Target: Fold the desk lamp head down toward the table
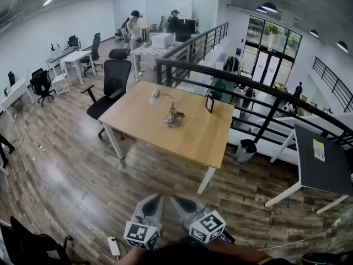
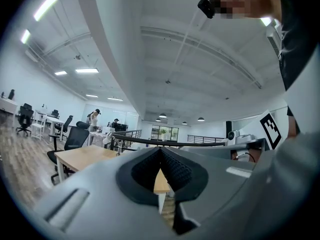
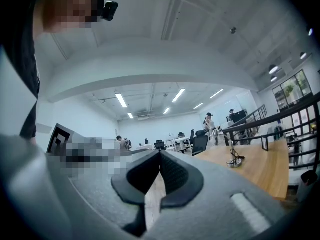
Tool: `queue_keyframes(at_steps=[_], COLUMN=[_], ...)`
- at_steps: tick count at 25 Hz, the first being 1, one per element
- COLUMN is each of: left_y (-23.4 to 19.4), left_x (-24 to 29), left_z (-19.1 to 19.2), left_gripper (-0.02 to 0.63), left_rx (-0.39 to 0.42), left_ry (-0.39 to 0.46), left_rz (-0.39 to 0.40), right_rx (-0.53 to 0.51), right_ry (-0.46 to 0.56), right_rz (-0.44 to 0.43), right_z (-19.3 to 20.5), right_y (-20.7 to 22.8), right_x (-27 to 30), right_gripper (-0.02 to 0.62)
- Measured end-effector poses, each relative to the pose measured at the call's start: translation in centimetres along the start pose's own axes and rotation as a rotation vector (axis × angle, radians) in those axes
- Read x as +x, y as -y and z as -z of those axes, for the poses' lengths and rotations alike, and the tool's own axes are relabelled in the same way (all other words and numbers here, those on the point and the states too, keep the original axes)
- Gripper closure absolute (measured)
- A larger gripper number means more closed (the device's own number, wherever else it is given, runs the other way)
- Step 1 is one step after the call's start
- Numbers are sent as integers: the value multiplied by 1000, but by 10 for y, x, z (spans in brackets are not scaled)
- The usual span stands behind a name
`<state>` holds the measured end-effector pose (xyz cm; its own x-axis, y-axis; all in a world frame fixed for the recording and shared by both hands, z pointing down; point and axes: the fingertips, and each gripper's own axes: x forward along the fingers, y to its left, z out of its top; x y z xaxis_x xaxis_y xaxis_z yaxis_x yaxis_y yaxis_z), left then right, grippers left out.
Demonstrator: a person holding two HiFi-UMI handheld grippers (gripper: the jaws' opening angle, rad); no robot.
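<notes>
The desk lamp (image 1: 172, 114) stands near the middle of a light wooden table (image 1: 143, 120), its arm raised and its small head (image 1: 154, 97) up at the left. The right gripper view shows the lamp (image 3: 233, 159) small and far off on the table (image 3: 262, 171). Both grippers are low in the head view, well short of the table and side by side over the wood floor. My left gripper (image 1: 154, 202) and right gripper (image 1: 179, 201) each have their jaws closed tip to tip with nothing between them. The same shows for the left gripper (image 2: 161, 150) and the right gripper (image 3: 160, 152) in their own views.
A black office chair (image 1: 113, 81) stands at the table's far left corner, and a small dark frame (image 1: 209, 104) stands on the table's far edge. A black railing (image 1: 253, 87) runs behind the table, with a bin (image 1: 247, 149) below it. A dark table (image 1: 325, 159) is at right. Two people (image 1: 134, 29) stand far back.
</notes>
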<state>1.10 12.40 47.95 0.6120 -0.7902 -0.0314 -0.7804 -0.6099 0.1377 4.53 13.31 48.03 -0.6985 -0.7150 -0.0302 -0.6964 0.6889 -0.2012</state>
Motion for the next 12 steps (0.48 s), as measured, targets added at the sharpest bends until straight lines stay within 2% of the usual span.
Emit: queue_keyframes(at_steps=[7,12], left_y=[3,7], left_x=[83,121], left_z=[-7,-5], left_gripper=[603,603], left_rx=[-13,-4], left_ry=[20,21], left_rz=[-27,-44], right_rx=[-2,33], right_ry=[-12,-39], right_rz=[-45,-71], right_z=[-30,-25], right_y=[77,117], right_x=[13,16], right_gripper=[592,592])
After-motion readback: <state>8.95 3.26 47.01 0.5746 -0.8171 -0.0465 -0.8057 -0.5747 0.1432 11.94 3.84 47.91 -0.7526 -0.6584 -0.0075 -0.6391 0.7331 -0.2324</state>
